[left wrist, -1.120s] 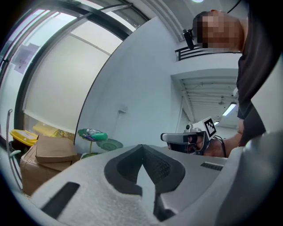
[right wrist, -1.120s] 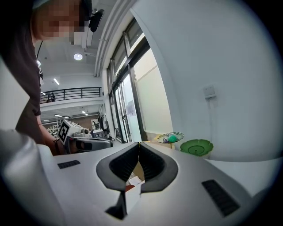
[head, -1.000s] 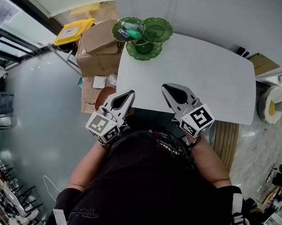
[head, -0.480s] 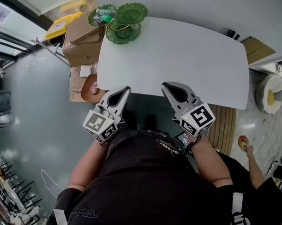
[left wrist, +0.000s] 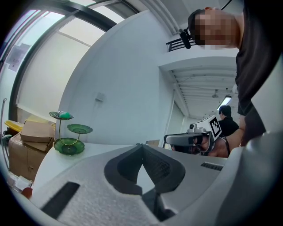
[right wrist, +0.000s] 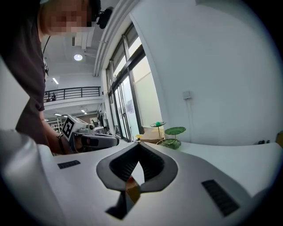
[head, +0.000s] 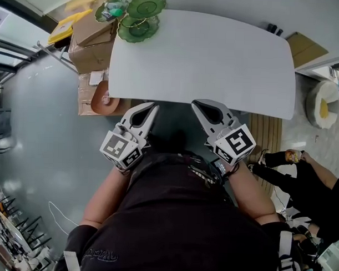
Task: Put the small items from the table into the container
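A green stand of three dishes [head: 134, 26] sits on the far left corner of the white table [head: 216, 61]. Small items, one of them green [head: 114, 12], lie in its far left dish. The left gripper view shows the stand [left wrist: 68, 145] well ahead at the left. In the right gripper view the stand [right wrist: 170, 141] is far ahead. My left gripper [head: 154, 105] and right gripper [head: 195, 103] hover side by side just short of the table's near edge. Both are shut with nothing between their tips, as the left gripper [left wrist: 141, 145] and right gripper [right wrist: 138, 143] show in their own views.
Cardboard boxes [head: 87, 37] and a yellow case [head: 65, 26] stand on the floor left of the table, with a brown round seat [head: 101, 102] near its front left corner. Another person [head: 301, 175] crouches at the right beside a slatted wooden panel [head: 264, 135].
Both grippers have drawn back from over the table's near edge to just short of it. The table and stand now lie farther off. Another person has come into view at the right.
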### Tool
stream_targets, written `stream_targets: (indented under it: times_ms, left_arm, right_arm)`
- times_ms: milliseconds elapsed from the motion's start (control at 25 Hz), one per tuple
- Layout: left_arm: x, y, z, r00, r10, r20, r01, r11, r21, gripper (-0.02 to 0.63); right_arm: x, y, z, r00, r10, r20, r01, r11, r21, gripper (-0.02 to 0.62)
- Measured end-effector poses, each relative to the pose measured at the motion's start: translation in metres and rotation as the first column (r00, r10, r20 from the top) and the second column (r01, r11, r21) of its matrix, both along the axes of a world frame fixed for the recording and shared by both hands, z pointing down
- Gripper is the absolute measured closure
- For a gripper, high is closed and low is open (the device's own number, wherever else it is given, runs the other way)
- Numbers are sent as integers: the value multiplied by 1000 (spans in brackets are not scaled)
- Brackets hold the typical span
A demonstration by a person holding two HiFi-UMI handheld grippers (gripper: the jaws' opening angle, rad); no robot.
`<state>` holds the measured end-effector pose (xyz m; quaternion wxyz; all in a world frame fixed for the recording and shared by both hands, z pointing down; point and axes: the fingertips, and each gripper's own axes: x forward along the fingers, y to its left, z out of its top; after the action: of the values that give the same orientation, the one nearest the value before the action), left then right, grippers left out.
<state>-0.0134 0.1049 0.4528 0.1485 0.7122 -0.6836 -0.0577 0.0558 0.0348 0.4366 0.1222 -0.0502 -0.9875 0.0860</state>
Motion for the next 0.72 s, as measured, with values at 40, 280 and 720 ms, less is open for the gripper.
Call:
stream_targets:
  times_ms: [40,280,720]
  left_arm:
    - [2,0,1,1000,3,-2,-3,1000,-1,600]
    - [5,-5,-2,1000,22,-1,-22,1000,7,598]
    - [4,1,-6,1000,16,7,-16,1000,14,600]
  right_arm:
    - [1,0,1,1000,5,-2,-5,1000,2,578]
    - [-4,0,-4,1000,15,7,-15,1000,9,578]
    - [-9,8,-5,1000,-6,7,6,1000,6,578]
